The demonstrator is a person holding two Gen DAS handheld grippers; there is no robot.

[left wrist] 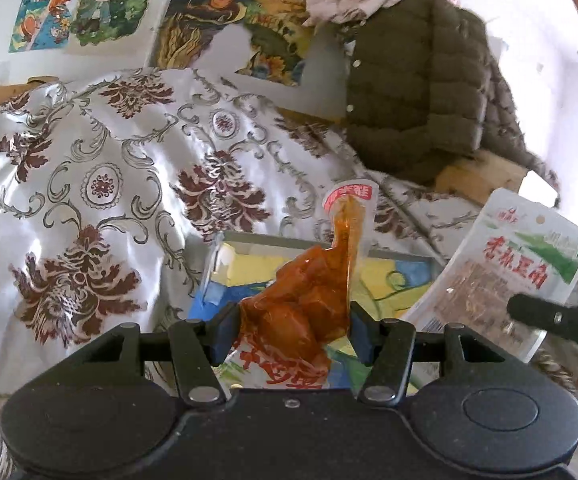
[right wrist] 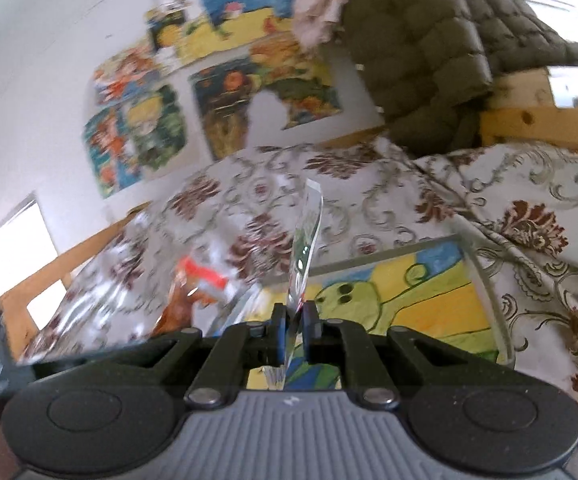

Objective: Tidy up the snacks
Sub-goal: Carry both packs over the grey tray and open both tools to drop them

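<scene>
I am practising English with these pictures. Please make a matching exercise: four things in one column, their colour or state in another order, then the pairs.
Things:
1. orange snack packet
2. white snack packet
3. padded jacket
4. tray

Descriptions:
a. olive green, over a wooden frame
b. clear-walled, with a colourful drawing under it
c. gripped by the left gripper
d. pinched edge-on by the right gripper

Pairs: 1-c, 2-d, 3-a, 4-b
</scene>
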